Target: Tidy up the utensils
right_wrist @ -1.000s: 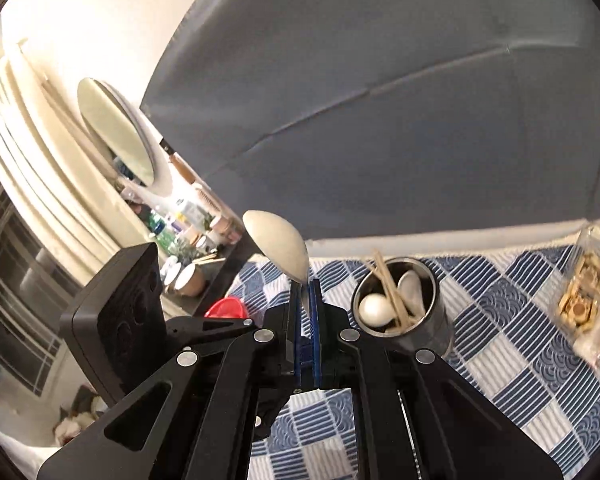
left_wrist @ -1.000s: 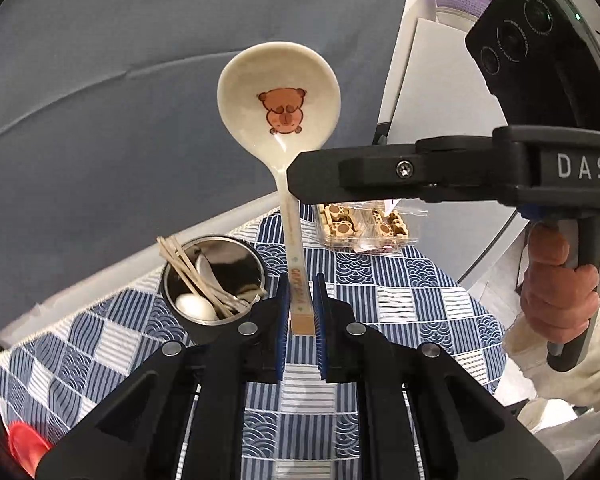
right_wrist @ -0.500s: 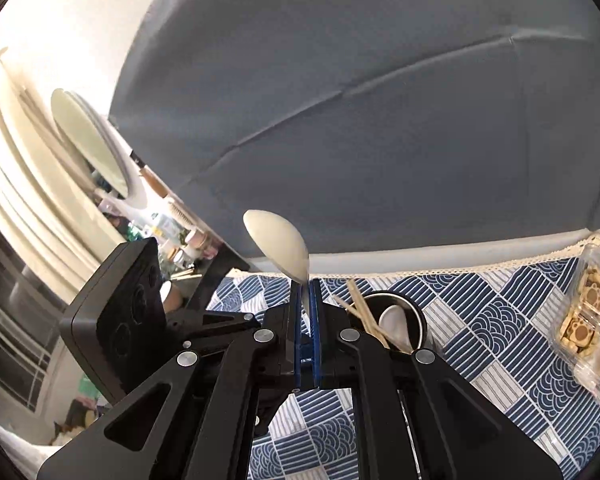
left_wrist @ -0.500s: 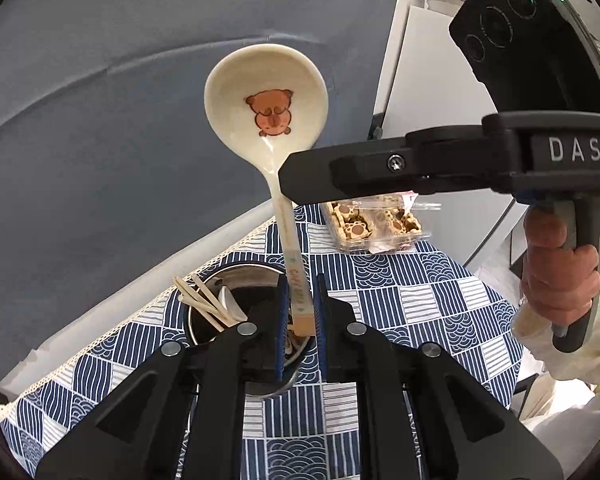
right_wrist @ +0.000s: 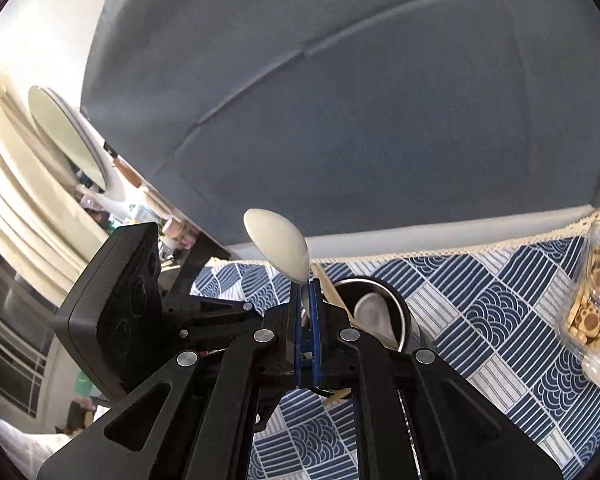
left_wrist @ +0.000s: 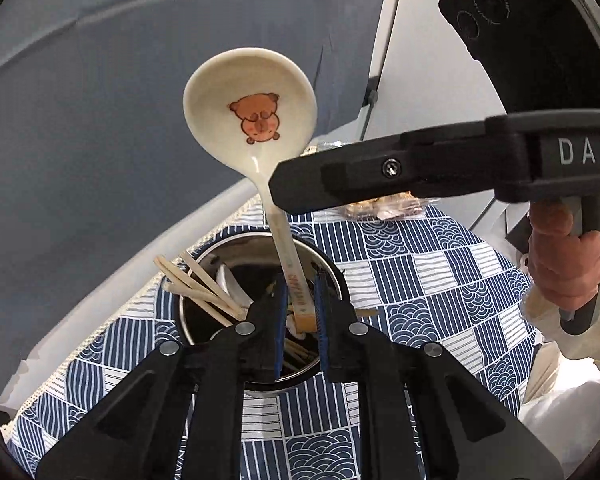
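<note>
I'm running two handheld grippers over a bench (left_wrist: pixel 440 264) w/ a blue-and-white patterned cloth. Both sit above a steel utensil cup (left_wrist: pixel 332 276) near the cloth's far edge.

Left wrist view: my left gripper (left_wrist: pixel 300 312) has the wooden end of a cream spoon (left_wrist: pixel 252 108) between its blue pads. Its jaws have just been opening; there's a small gap at the left pad, handle leaning on the right one, so the pinch looks loosened. The spoon stands bowl-up, tilted slightly left, w/ a brown bear print inside the bowl. Its handle end hangs over the cup's mouth.

My right gripper (right_wrist: pixel 308 304) comes in from the right of that view, held by a hand (left_wrist: pixel 564 264) on its grip. Its jaws are pressed together on the spoon's neck, just below the bowl; in the right wrist view the pale back of the bowl pokes up above the pads.

Inside the cup: wooden chopsticks (left_wrist: pixel 196 284) fanned to the left, plus a white spoon (right_wrist: pixel 374 312).

On the right, far side of the cloth, a clear box of bear-shaped biscuits (right_wrist: pixel 592 304). Grey backdrop (right_wrist: pixel 360 100) behind the bench.
</note>
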